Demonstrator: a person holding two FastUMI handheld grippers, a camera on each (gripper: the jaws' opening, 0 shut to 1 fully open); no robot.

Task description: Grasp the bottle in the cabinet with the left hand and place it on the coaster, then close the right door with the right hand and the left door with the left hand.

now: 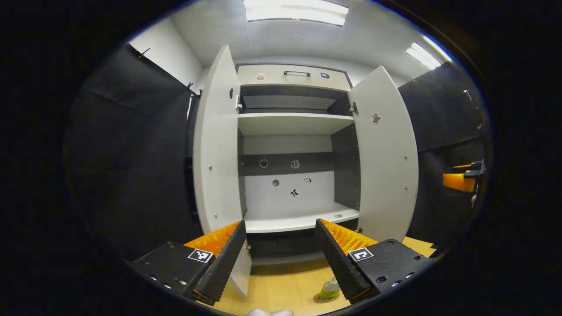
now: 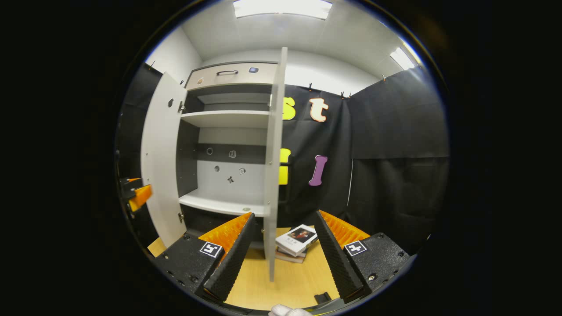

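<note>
- The small clear bottle of green liquid (image 1: 329, 289) stands on the round brown coaster (image 1: 326, 298) on the pale wooden desk (image 1: 281, 285), in front of the tall white cabinet (image 1: 290, 145); judging by that, the placing step looks done and both doors remain to be closed.
- The left tool (image 1: 279, 254) is spread wide and holds nothing; the bottle sits just beside its right finger, low in the left gripper view.
- The right tool (image 2: 283, 250) is likewise wide open and empty; the edge of the white right door (image 2: 273, 175) stands between its fingers, seen nearly edge-on in the right gripper view.
- The white left door (image 1: 217, 145) is swung fully out; the cabinet's shelves look bare apart from a small round item on the lower shelf.
- Risk: the bottle stands close to the doors' sweep, so a careless push could knock it over; whether the arc truly reaches it I cannot tell.
- Risk: a stack of books (image 2: 295, 243) lies on the desk near the right door; the right tool could brush it while reaching.
- Risk: pushing the thin door edge could let the tool slip off, leaving the door ajar.
</note>
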